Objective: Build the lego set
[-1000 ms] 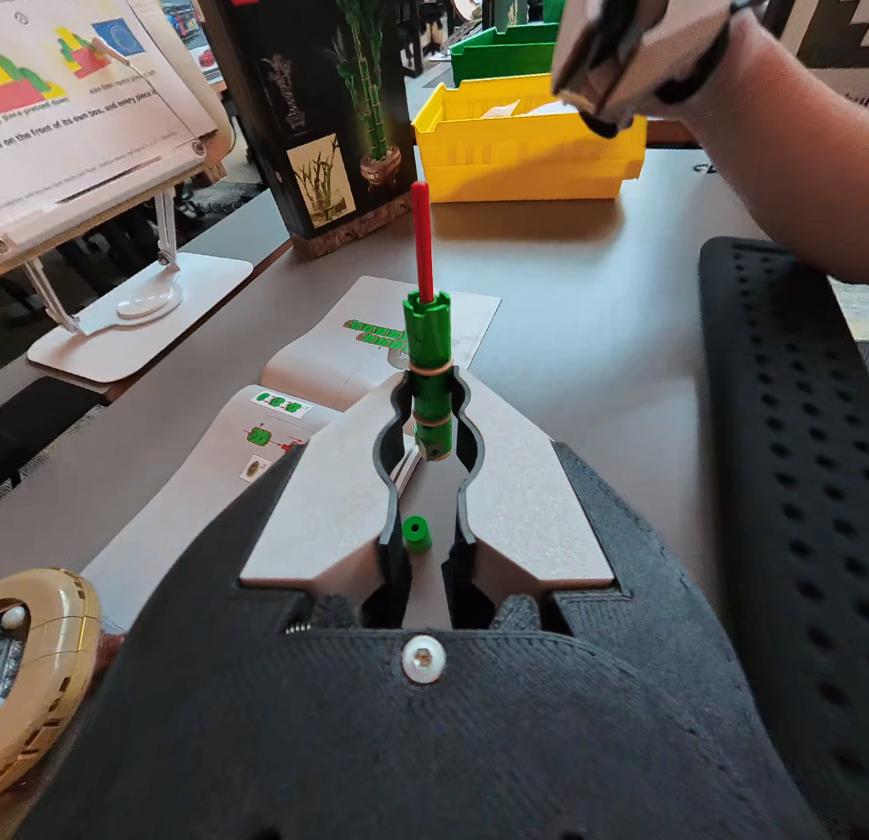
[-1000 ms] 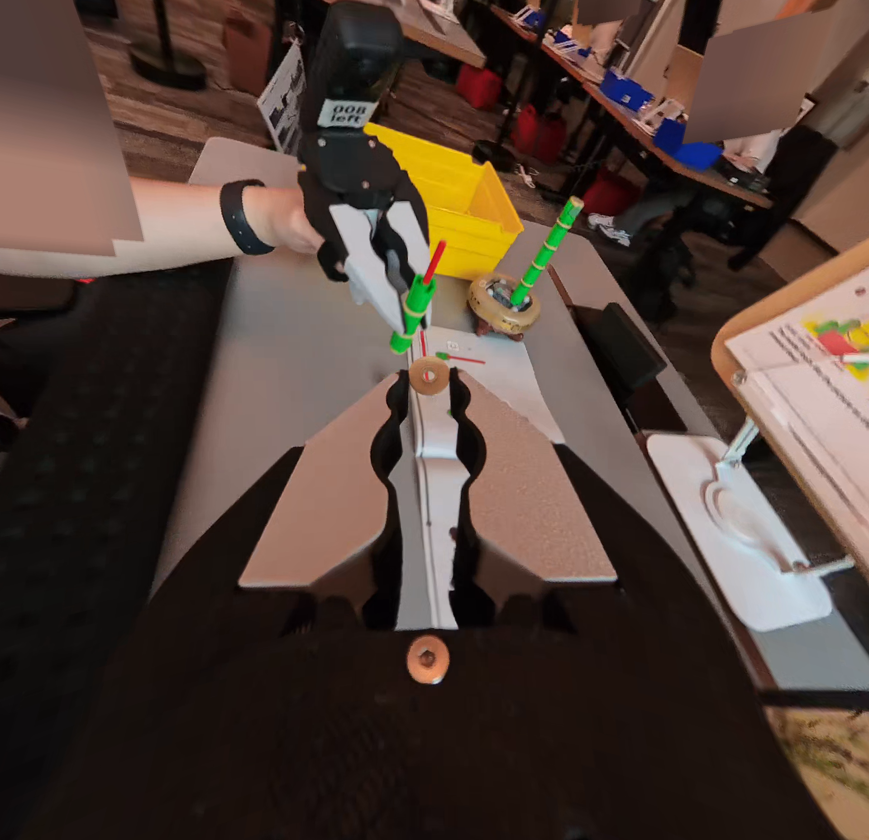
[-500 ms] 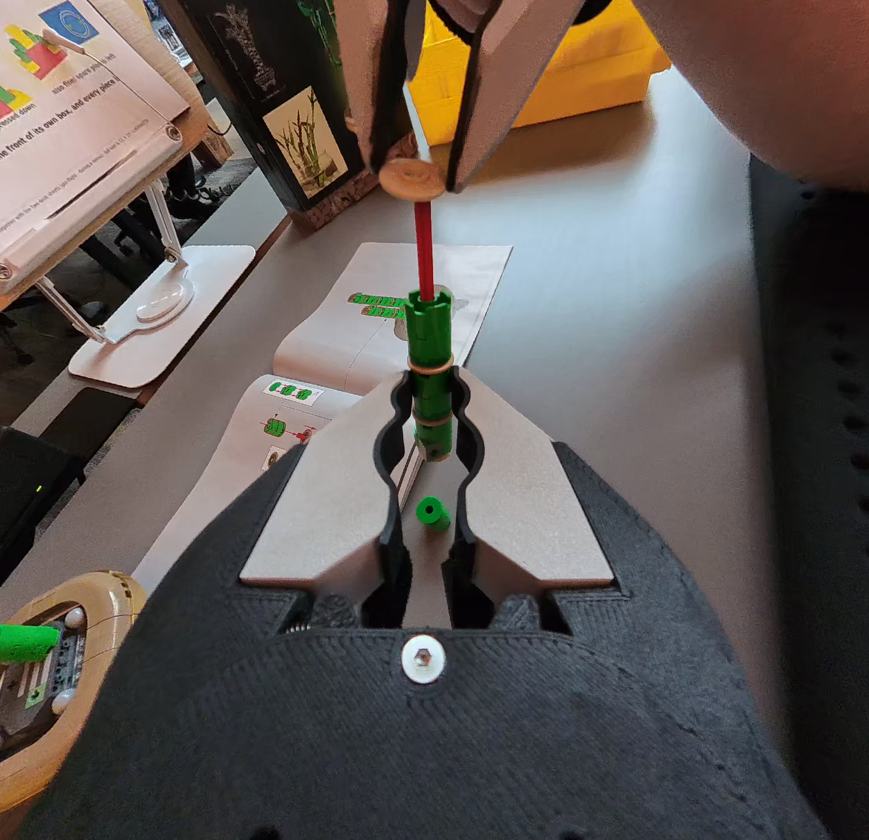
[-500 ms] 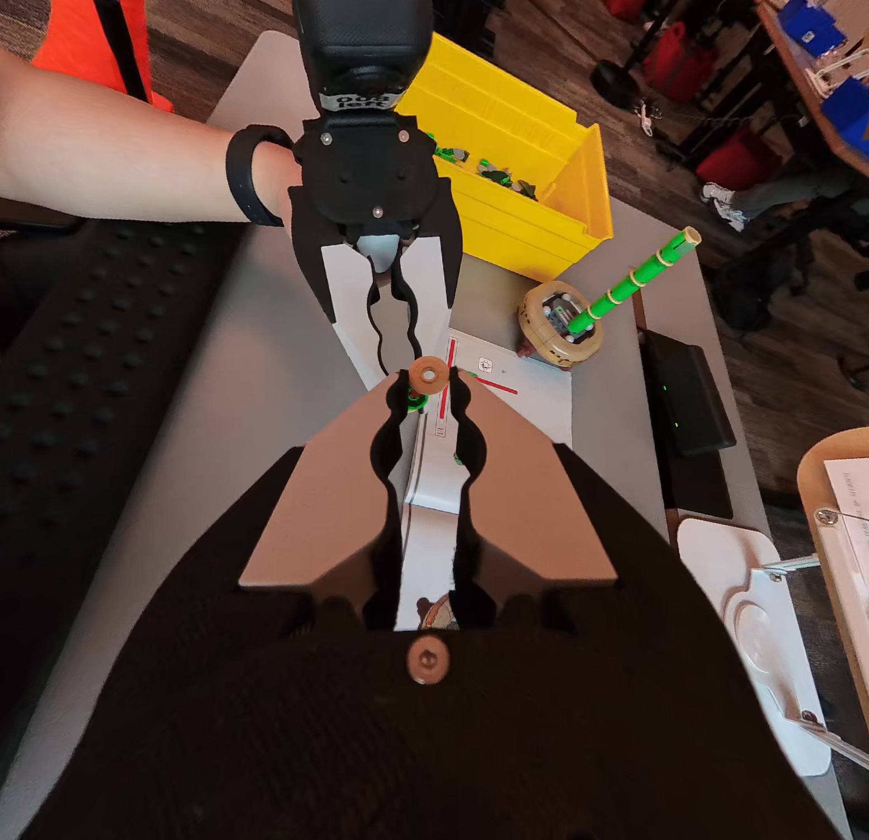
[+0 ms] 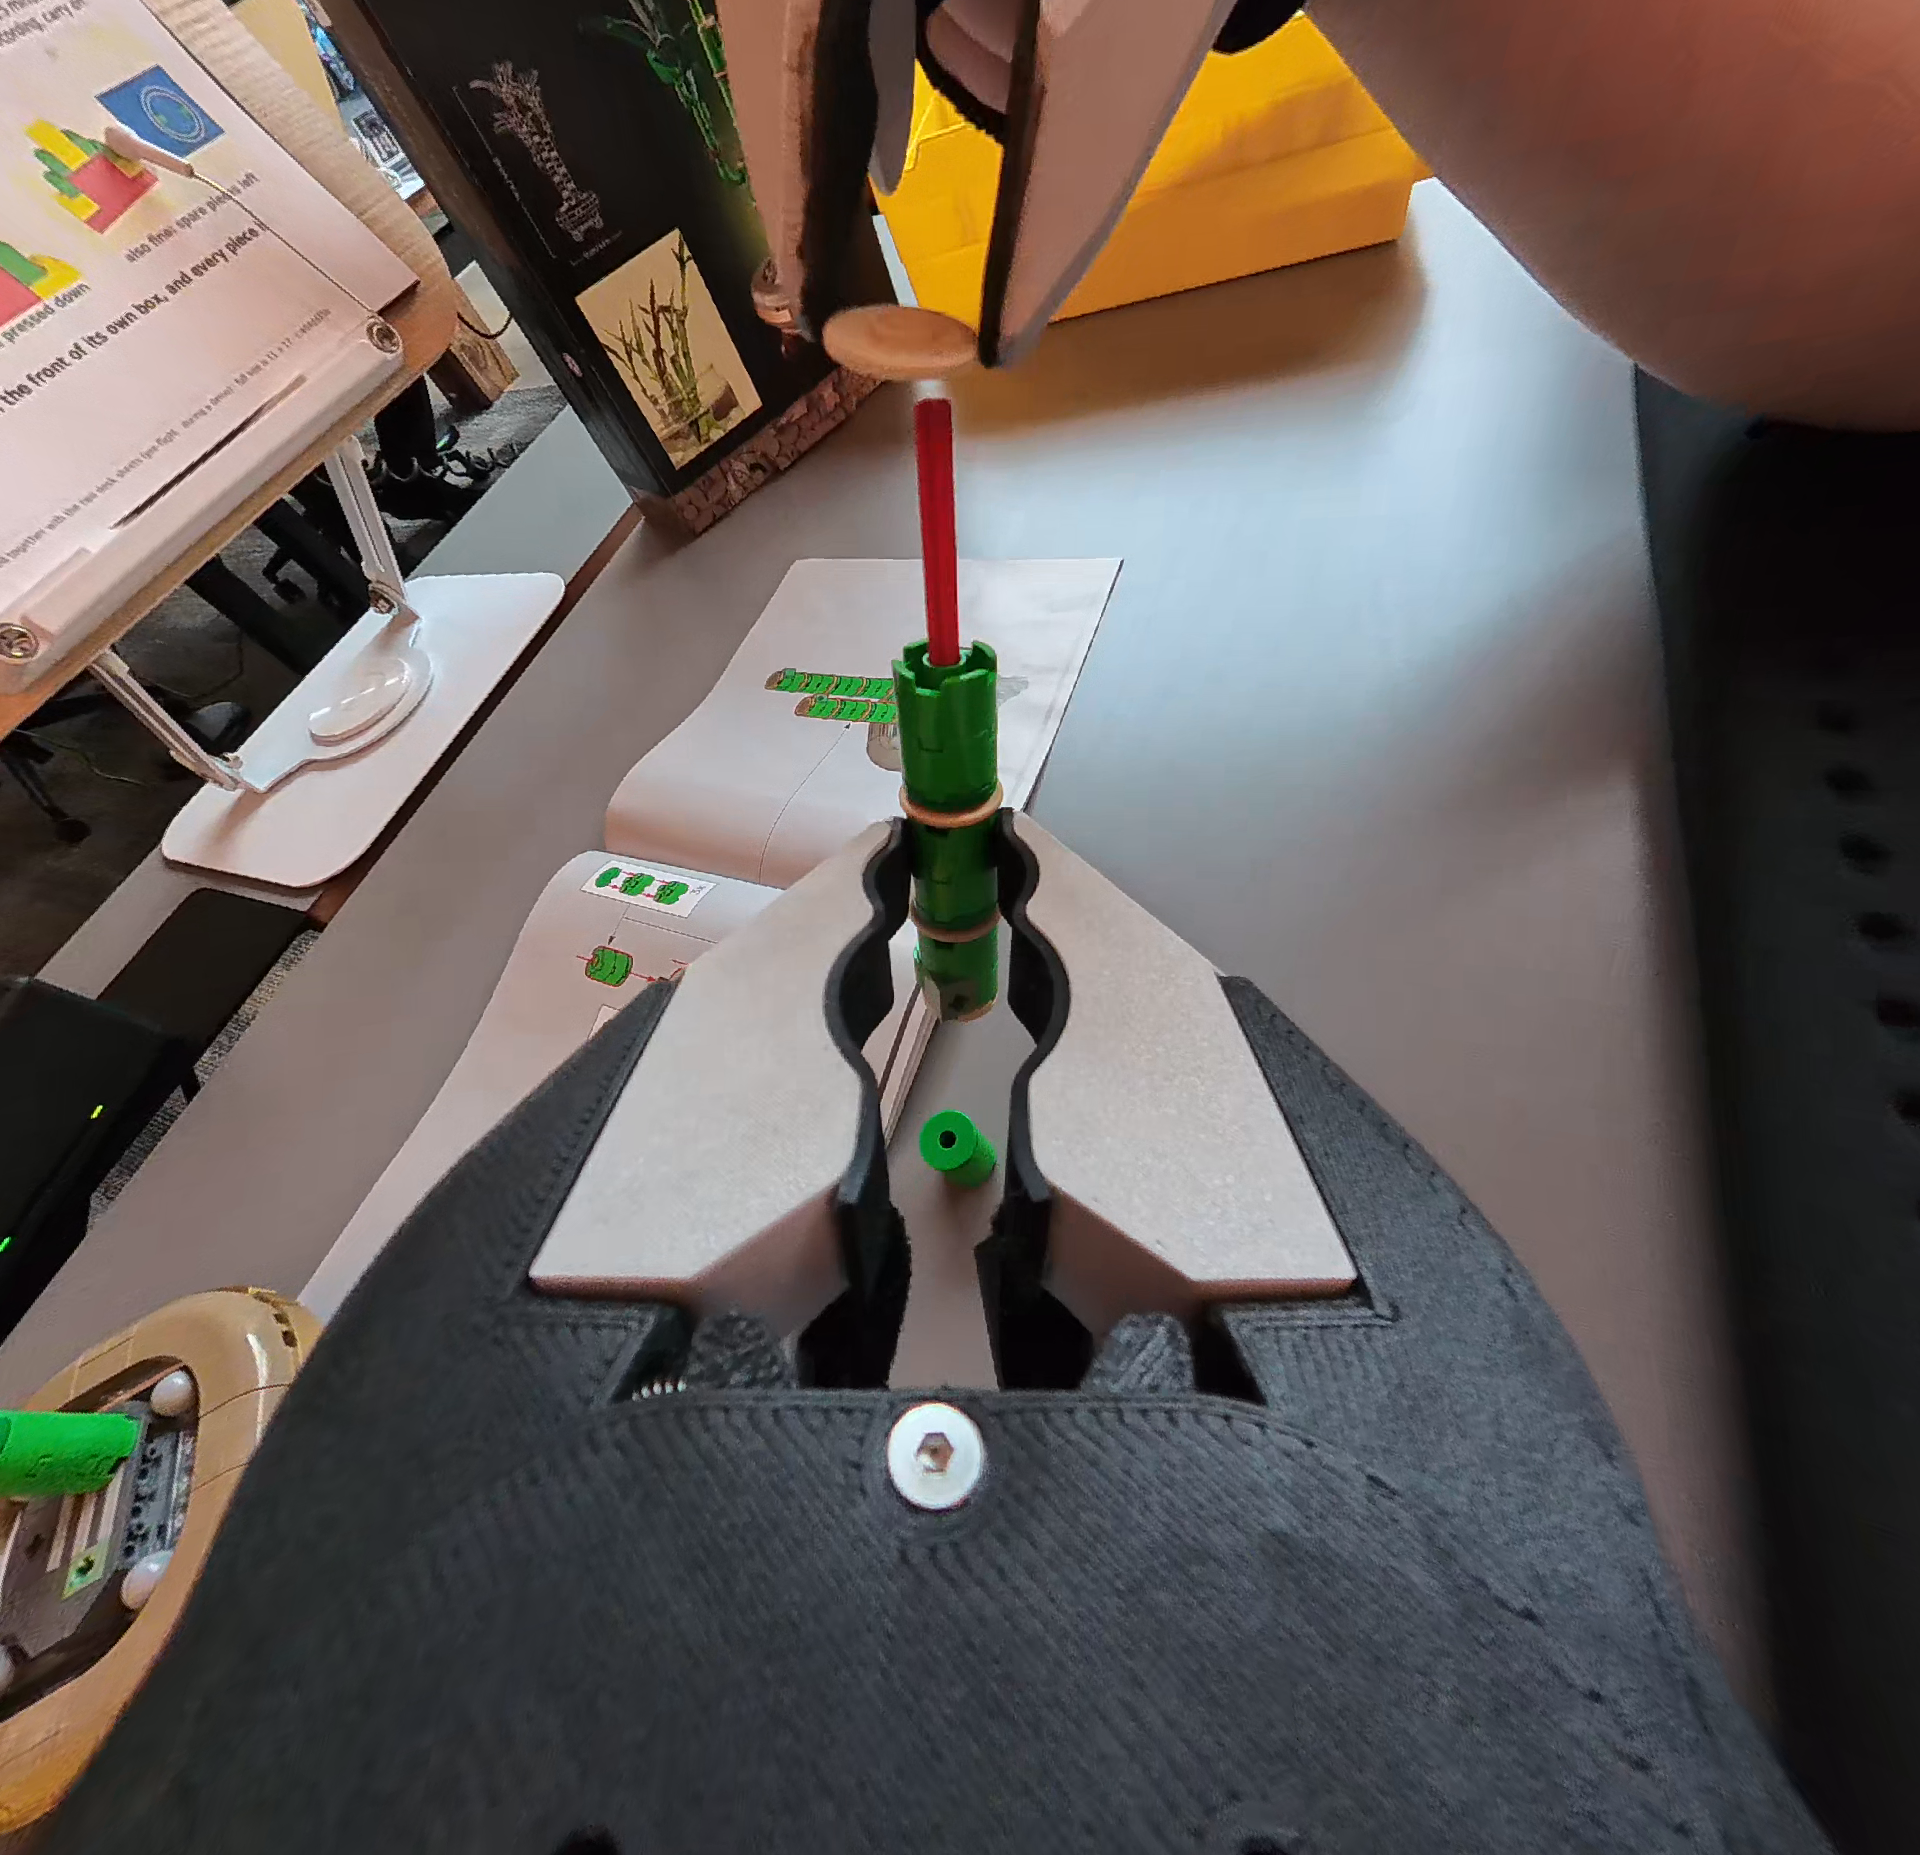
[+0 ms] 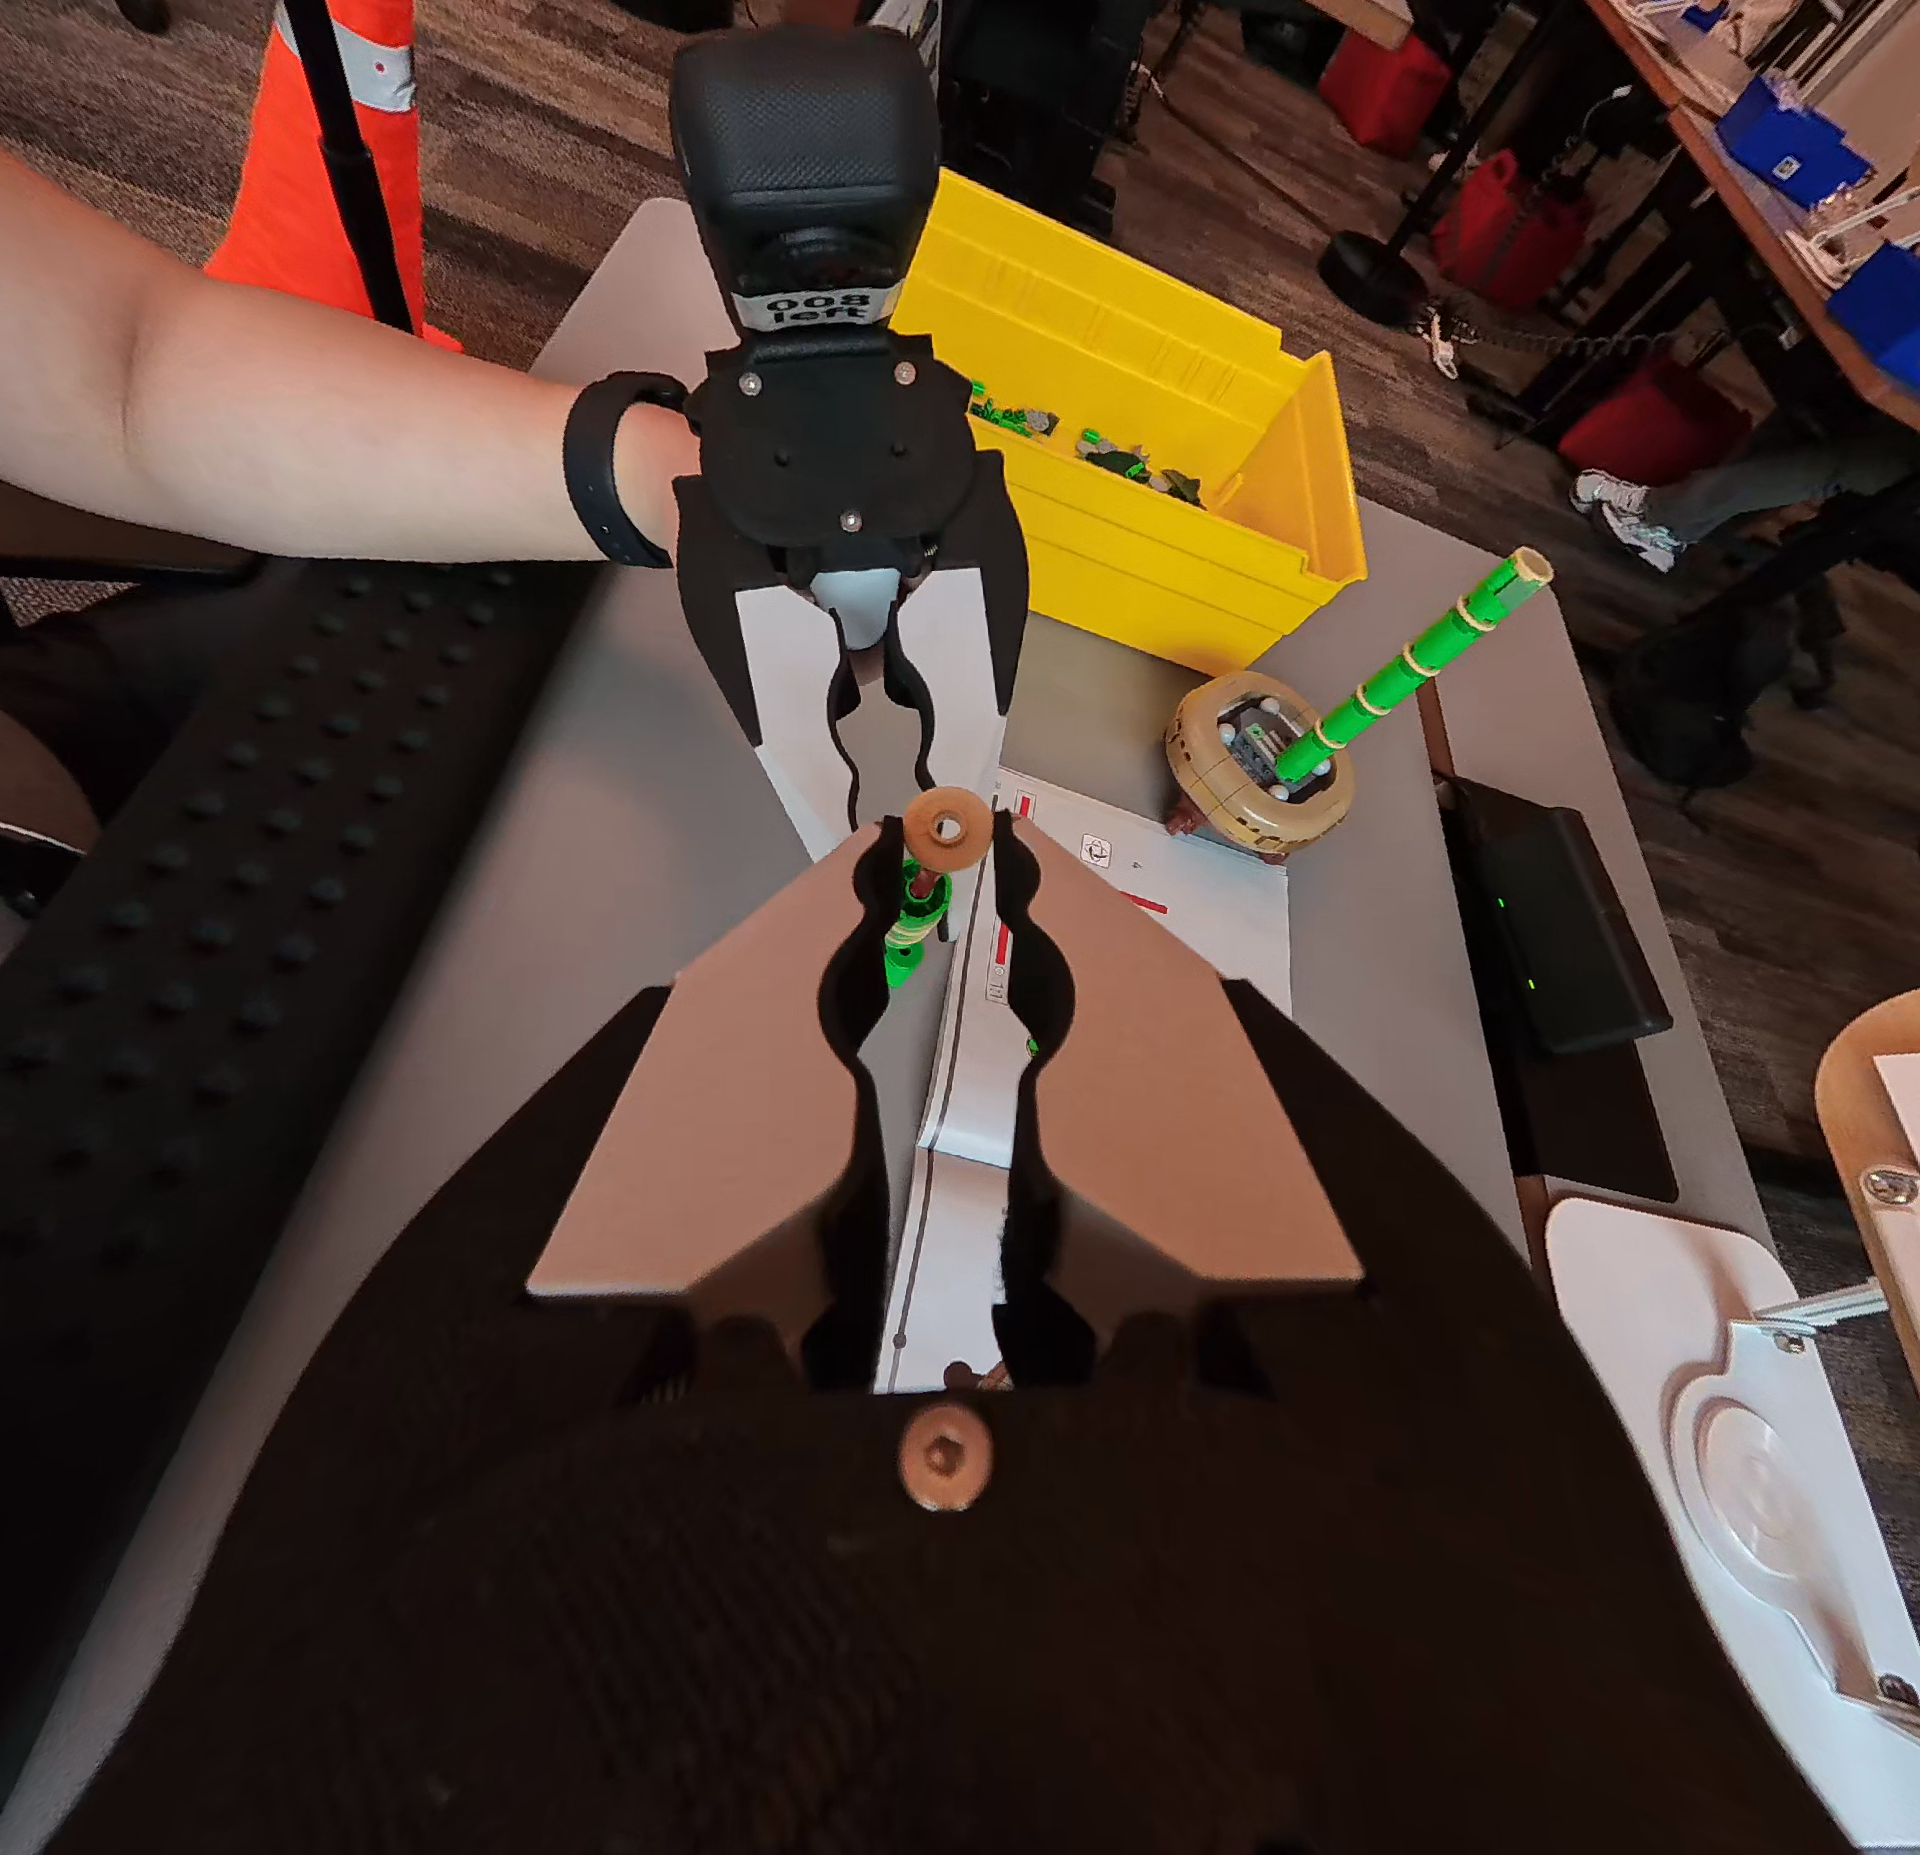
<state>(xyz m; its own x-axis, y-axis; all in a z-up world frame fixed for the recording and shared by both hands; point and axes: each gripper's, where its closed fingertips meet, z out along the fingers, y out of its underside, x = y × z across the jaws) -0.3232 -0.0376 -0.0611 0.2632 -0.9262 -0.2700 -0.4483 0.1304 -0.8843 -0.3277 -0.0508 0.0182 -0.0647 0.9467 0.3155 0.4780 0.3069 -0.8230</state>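
Note:
My left gripper [image 5: 951,860] is shut on a green bamboo stalk [image 5: 948,756] of stacked cylinders with tan rings, held upright. A red axle [image 5: 935,527] sticks up from its top. My right gripper [image 6: 945,831] is shut on a tan round ring [image 6: 947,831] and holds it flat just above the axle's tip; it also shows in the left wrist view [image 5: 902,338]. The stalk shows below the ring in the right wrist view [image 6: 914,922]. A loose green cylinder [image 5: 956,1149] lies on the table under my left gripper.
An open instruction booklet [image 5: 831,725] lies on the grey table [image 5: 1351,662]. A tan round pot base [image 6: 1259,766] with a finished green stalk [image 6: 1413,662] stands to the side. A yellow parts bin [image 6: 1122,434], the black set box [image 5: 582,195], a document stand [image 5: 343,704] and a black dotted mat [image 5: 1787,870] surround the work area. The left gripper's tips are roughly 8 centimetres from the right gripper's. The left tips stand about 25 centimetres off the tan round pot base [image 6: 1259,766]. Seen from the left wrist view [image 5: 154,1457] as well.
My right gripper with the tan ring came in from the upper right and now hovers right over the red axle's tip. My left gripper holds the stalk as before.

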